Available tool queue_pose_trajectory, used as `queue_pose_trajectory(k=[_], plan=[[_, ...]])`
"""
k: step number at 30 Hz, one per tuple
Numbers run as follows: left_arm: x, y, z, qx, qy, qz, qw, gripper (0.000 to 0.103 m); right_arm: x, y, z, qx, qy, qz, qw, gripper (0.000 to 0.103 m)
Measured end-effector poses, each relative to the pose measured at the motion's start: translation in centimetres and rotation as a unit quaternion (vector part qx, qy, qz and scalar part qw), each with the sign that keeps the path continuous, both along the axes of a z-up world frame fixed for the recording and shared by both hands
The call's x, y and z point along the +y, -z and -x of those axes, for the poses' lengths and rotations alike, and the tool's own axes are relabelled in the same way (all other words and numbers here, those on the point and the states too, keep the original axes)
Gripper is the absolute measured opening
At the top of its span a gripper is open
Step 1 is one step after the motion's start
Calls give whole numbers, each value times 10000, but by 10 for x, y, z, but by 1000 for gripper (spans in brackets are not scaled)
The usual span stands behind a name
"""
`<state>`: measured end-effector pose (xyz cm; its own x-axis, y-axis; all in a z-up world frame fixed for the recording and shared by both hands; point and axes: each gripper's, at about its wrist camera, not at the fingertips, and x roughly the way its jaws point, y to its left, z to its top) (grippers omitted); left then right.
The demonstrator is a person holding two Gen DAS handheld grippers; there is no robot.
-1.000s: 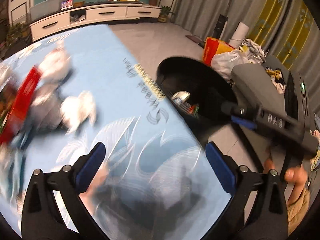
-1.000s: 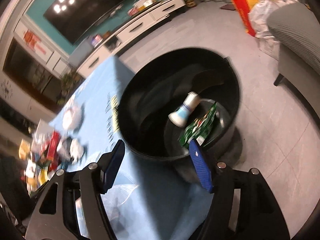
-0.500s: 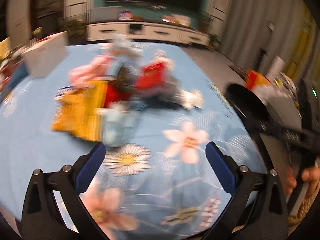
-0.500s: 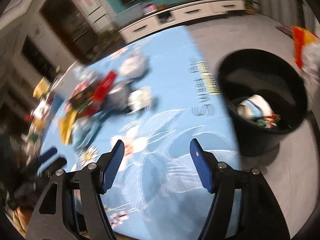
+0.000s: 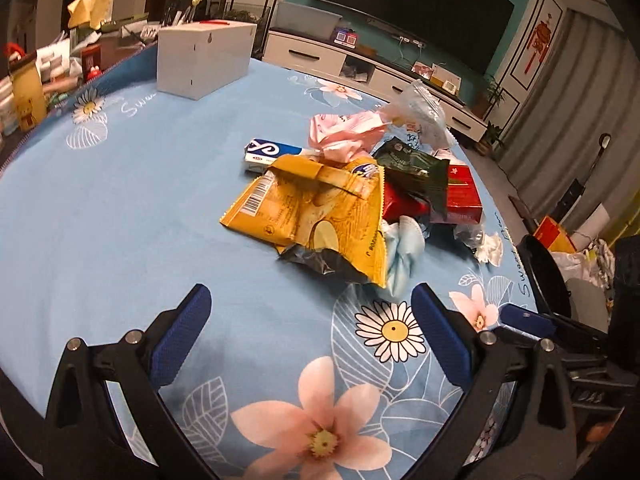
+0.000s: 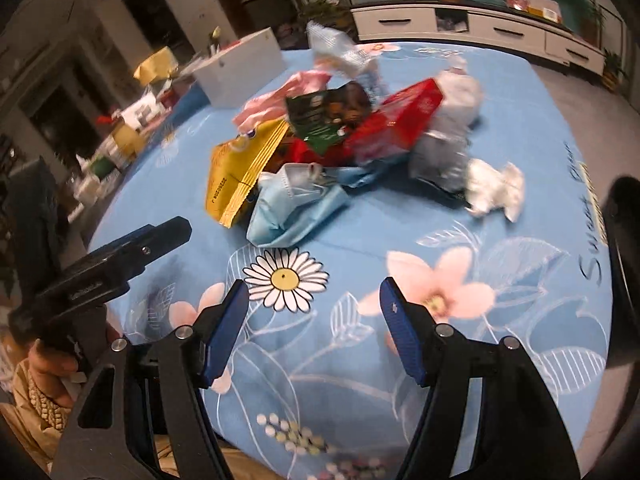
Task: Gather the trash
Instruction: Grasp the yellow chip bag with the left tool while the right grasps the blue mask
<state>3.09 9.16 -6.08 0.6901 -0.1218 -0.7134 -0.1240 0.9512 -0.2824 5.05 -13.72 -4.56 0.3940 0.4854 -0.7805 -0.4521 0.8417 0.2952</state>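
A pile of trash lies mid-table on the blue flowered cloth (image 5: 120, 220): a yellow snack bag (image 5: 316, 208) (image 6: 240, 164), a light blue face mask (image 5: 400, 252) (image 6: 296, 208), a red box (image 5: 460, 196) (image 6: 396, 124), a dark green wrapper (image 5: 416, 168) (image 6: 320, 120), a pink wrapper (image 5: 344, 132), a blue-white tube box (image 5: 268, 152) and crumpled white paper (image 5: 490, 246) (image 6: 496, 192). My left gripper (image 5: 310, 330) is open and empty, short of the pile. My right gripper (image 6: 314, 324) is open and empty, near the table's front edge. The black bin's rim (image 5: 544, 276) (image 6: 624, 248) shows at the right.
A white box (image 5: 204, 56) (image 6: 240, 68) stands at the table's far side. Cluttered items (image 5: 28, 80) line the far left edge. A TV cabinet (image 5: 360, 68) stands behind. The left gripper's body (image 6: 112, 264) shows in the right wrist view.
Both grippers have swung away from the black bin and now face the trash pile on the table. Both stay open and empty.
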Motion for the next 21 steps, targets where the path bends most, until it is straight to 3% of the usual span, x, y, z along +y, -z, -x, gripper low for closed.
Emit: queue_pose_trajectory(k=[12,14,19,21], plan=[[12,3,-29,-60,87,215,9997,100,65,17,-37,-497,-468,414,9968,66],[14,4,-32,-37,101,272,9996,100,75,22,-42,-530,-538,476,9960,55],[10,4,-40,-70,208,316,9993,100,77,36,-44,-402,-662,591,9952,18],[6,4,-43,-93,256,307,9992,99,70,36,-42,-352,-625,516,9961,13]])
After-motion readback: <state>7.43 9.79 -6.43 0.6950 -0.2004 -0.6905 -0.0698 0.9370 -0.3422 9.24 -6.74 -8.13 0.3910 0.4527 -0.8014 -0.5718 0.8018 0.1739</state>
